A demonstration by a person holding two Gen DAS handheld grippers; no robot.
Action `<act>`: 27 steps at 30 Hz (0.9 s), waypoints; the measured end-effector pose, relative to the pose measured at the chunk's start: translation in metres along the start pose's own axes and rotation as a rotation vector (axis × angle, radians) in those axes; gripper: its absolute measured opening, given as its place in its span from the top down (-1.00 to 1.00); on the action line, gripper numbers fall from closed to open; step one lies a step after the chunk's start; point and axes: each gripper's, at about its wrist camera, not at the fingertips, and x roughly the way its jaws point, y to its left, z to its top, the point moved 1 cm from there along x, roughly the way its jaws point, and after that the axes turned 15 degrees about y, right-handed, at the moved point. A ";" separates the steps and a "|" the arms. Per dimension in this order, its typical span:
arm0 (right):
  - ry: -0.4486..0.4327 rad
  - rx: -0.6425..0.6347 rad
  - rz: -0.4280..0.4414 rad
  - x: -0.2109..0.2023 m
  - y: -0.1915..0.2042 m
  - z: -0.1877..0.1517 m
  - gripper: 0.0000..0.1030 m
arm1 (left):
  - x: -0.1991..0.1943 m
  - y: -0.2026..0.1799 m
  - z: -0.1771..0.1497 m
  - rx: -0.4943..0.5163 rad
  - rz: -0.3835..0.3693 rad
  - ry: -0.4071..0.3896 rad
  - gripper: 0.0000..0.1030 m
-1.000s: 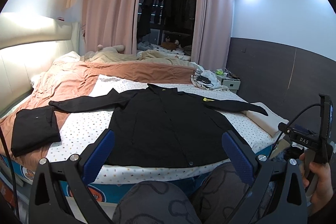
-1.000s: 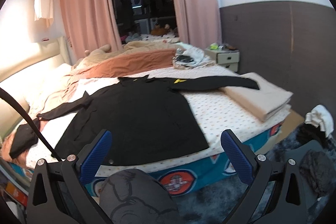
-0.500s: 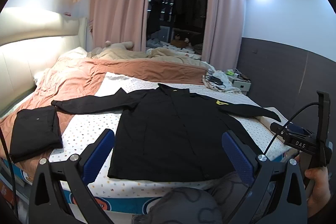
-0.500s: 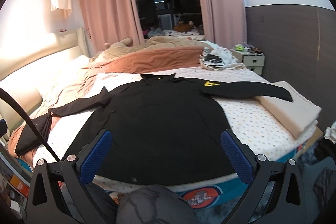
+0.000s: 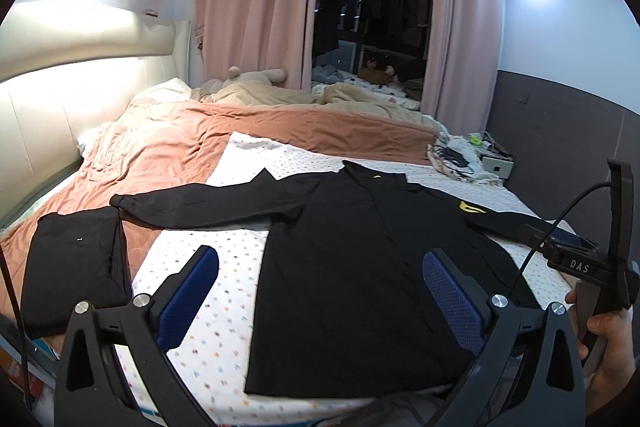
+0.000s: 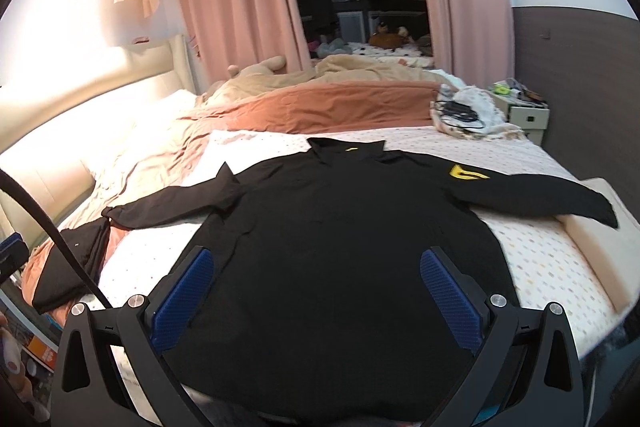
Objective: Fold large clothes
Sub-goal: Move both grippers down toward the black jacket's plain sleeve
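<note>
1. Black shirt (image 6: 340, 247) lies flat on the bed (image 6: 536, 259), on a dotted sheet. Collar points to the far side, hem at the near edge.
2. Sleeves spread sideways; one runs toward the headboard (image 5: 80, 107), the other, with a yellow patch (image 6: 466, 171), ends on a beige pad (image 6: 600, 247).
3. Folded black garment (image 5: 72, 263) sits near the first sleeve's cuff.
4. Left gripper (image 5: 320, 299): fingers wide apart, empty, above the shirt's near left part.
5. Right gripper (image 6: 316, 295): fingers wide apart, empty, low over the hem.
6. A hand (image 5: 612, 347) grips the right tool's handle.
</note>
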 end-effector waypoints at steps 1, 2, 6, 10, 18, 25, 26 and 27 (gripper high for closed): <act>0.005 -0.001 0.008 0.007 0.001 0.007 -1.00 | 0.006 0.005 0.003 -0.005 0.005 0.004 -1.00; 0.009 -0.002 0.018 0.015 0.001 0.014 -1.00 | 0.012 0.011 0.006 -0.011 0.008 0.009 -1.00; 0.020 -0.008 0.063 0.041 0.005 0.038 -1.00 | 0.037 0.030 0.021 -0.046 0.022 0.041 -1.00; 0.045 -0.008 0.091 0.074 0.009 0.065 -1.00 | 0.058 0.047 0.033 -0.060 0.028 0.058 -1.00; 0.092 -0.006 0.142 0.137 0.015 0.113 -1.00 | 0.106 0.098 0.057 -0.150 0.073 0.125 -1.00; 0.145 -0.039 0.197 0.189 0.025 0.150 -0.95 | 0.145 0.146 0.073 -0.228 0.100 0.160 -0.84; 0.153 -0.045 0.199 0.195 0.025 0.154 -0.83 | 0.151 0.153 0.075 -0.240 0.105 0.173 -0.79; 0.165 -0.050 0.203 0.203 0.026 0.160 -0.74 | 0.159 0.161 0.077 -0.259 0.110 0.189 -0.69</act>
